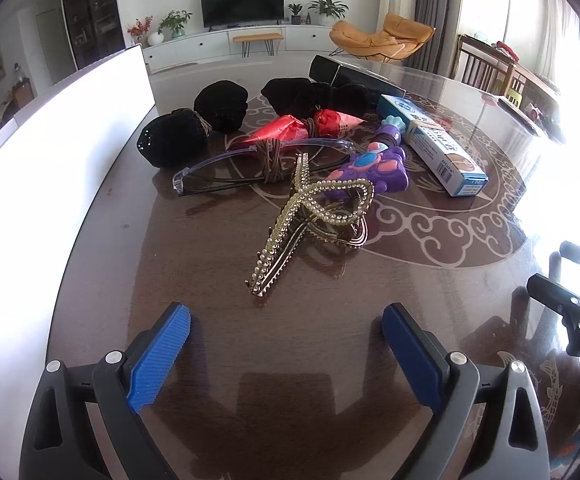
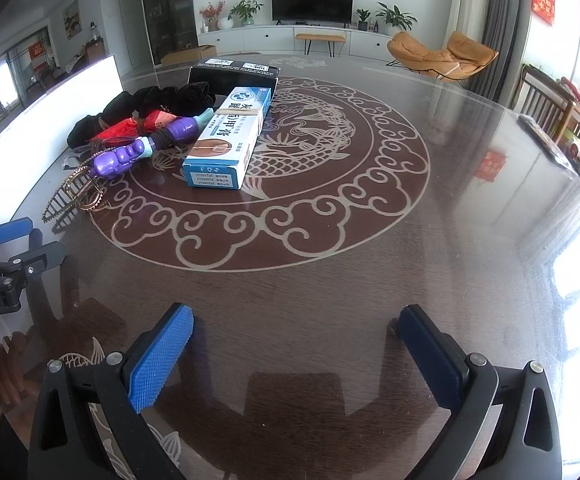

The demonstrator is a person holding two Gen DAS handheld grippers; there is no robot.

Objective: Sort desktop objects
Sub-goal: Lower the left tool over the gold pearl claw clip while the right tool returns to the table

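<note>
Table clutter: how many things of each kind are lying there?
Black cloth bundles: 4, roughly
Red packets: 2
Boxes: 2
Glasses: 1
Hair clip: 1
Purple toy: 1
Total: 11

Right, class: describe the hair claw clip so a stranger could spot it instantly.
Start at the dark round table with its pale swirl pattern. The pile of small things sits on its left part; the hair claw clip lies nearest the left gripper. It alone is gold, toothed and pearl-studded.

Both the left gripper (image 1: 285,332) and right gripper (image 2: 296,334) have black arms, silver screws and ribbed blue pads (image 2: 161,356).
</note>
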